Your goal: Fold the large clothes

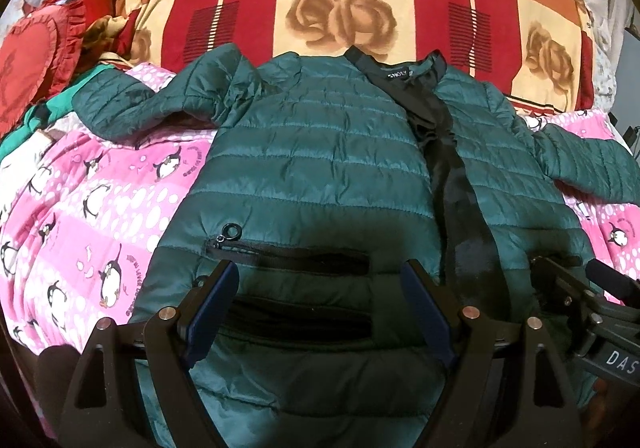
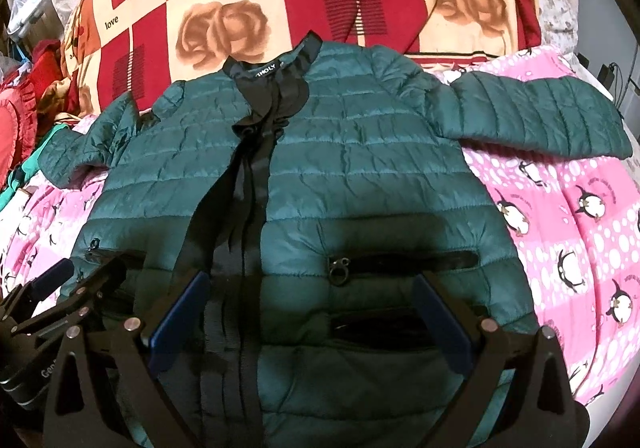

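A dark green quilted jacket (image 1: 320,152) lies flat, front up, on a pink penguin-print blanket (image 1: 80,208), collar away from me and both sleeves spread out. It also shows in the right wrist view (image 2: 360,152). A black front placket (image 2: 240,184) runs down its middle. My left gripper (image 1: 322,272) is open and empty, just above the jacket's left zip pocket (image 1: 288,252). My right gripper (image 2: 312,284) is open and empty over the right zip pocket (image 2: 400,260). Each gripper shows at the edge of the other's view.
A big red, orange and cream rose-print quilt (image 1: 340,0) is piled behind the collar. A red frilled cushion (image 1: 32,60) and loose clothes lie at the far left. The pink blanket (image 2: 568,232) lies bare on both sides of the jacket.
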Demonstrator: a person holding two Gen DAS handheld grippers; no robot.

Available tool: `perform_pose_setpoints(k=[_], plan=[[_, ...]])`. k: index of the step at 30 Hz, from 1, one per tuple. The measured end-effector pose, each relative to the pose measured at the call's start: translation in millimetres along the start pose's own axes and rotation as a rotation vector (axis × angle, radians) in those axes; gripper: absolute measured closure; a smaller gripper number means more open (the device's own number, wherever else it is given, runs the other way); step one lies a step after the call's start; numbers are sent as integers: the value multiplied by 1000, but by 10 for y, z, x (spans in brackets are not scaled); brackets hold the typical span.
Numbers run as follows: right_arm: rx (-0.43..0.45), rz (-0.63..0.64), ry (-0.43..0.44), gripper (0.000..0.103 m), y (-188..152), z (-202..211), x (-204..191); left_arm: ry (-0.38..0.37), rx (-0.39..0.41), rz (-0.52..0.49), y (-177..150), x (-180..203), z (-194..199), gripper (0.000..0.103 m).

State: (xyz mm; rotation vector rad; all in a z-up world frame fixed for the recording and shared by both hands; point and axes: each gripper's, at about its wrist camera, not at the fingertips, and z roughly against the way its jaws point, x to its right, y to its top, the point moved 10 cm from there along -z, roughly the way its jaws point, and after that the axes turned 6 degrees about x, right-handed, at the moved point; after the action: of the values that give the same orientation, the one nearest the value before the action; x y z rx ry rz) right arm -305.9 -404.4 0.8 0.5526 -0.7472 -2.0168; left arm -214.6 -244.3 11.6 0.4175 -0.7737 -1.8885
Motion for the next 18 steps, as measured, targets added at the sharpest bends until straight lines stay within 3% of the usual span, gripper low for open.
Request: perform_pose_setpoints(k=[12,18], plan=[[-1,-13,7,0,-13,-47,13,8,-3,-9,-35,-8,-56,46],[-42,-16,-6,0,-47,-74,60,9,-3,-9,-45,-10,-68,46]])
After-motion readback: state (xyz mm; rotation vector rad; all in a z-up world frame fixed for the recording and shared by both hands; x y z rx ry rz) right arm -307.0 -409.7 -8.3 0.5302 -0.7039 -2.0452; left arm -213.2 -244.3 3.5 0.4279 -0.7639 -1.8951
